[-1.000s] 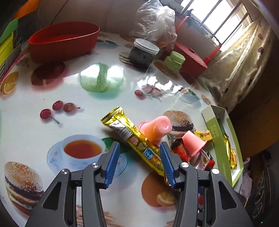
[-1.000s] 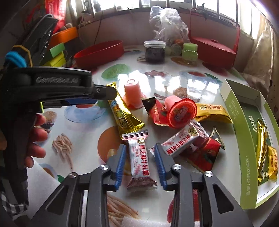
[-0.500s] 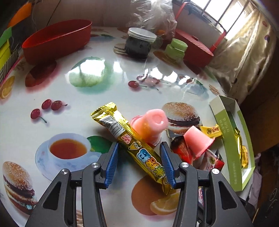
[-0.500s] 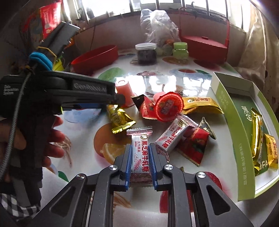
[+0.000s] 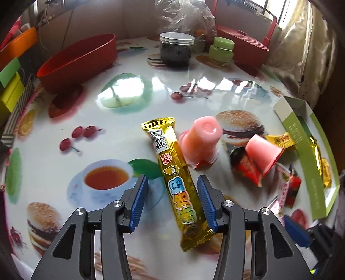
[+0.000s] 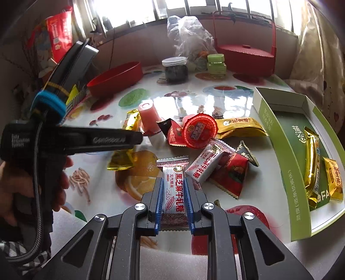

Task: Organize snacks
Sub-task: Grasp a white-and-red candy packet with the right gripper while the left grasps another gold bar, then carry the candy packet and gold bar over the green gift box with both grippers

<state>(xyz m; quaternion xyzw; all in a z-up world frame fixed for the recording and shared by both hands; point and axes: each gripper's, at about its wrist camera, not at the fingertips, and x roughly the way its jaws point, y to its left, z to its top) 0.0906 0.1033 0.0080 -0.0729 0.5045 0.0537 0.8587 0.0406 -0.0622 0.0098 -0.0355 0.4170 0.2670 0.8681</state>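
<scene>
A long gold snack bar [image 5: 175, 178] lies on the printed table between the open fingers of my left gripper [image 5: 173, 189]. My right gripper [image 6: 173, 187] is shut on a white sesame candy packet [image 6: 173, 191]. Two pink jelly cups [image 5: 202, 137] [image 5: 263, 154] sit beside the gold bar. A red-lidded jelly cup [image 6: 199, 131], a gold packet [image 6: 239, 127], a white candy [image 6: 204, 163] and red wrappers [image 6: 231, 175] lie in a loose pile. The green box [image 6: 273, 137] at the right holds gold packets [image 6: 311, 159].
A red oval bowl [image 5: 79, 60], a dark jar [image 5: 175, 49], a green jar [image 5: 222, 49], a plastic bag [image 5: 185, 19] and a red basket [image 5: 243, 47] stand at the back. The left gripper's body and the hand holding it [image 6: 64, 140] fill the left of the right wrist view.
My right gripper has closed on the sesame candy packet. My left gripper has moved in over the gold bar so it lies between the open fingers.
</scene>
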